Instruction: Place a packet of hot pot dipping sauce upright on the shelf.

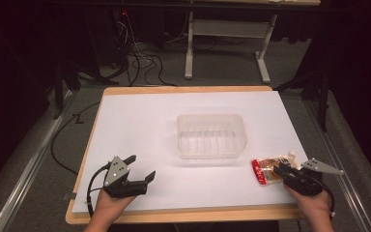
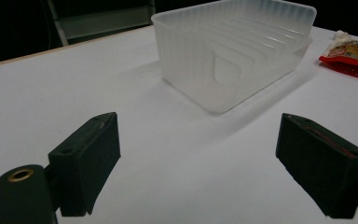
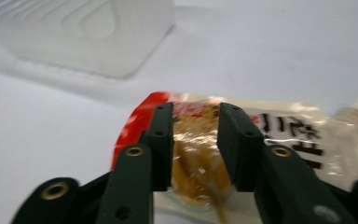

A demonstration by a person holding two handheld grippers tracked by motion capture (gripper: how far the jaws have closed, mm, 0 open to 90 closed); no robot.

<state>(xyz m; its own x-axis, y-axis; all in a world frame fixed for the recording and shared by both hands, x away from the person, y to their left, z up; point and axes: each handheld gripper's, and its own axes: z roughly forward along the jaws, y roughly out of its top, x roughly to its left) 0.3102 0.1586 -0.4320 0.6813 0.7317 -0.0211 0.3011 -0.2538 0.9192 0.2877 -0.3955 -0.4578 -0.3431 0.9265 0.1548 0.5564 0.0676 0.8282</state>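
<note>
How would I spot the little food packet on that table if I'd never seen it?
Start at the clear plastic tub in the middle of the white table. Look toward its near right corner, where the right gripper straddles a flat snack pouch. Its red end and printed label make it the table's one colourful item.

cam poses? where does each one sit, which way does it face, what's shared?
High view: above the person's side, looking forward and down at the table; forearms, left gripper, right gripper.
Left gripper view: along wide-apart jaws toward the clear tray.
Right gripper view: along jaws straddling the snack pouch.
Shared: tray and pouch appear in all three.
</note>
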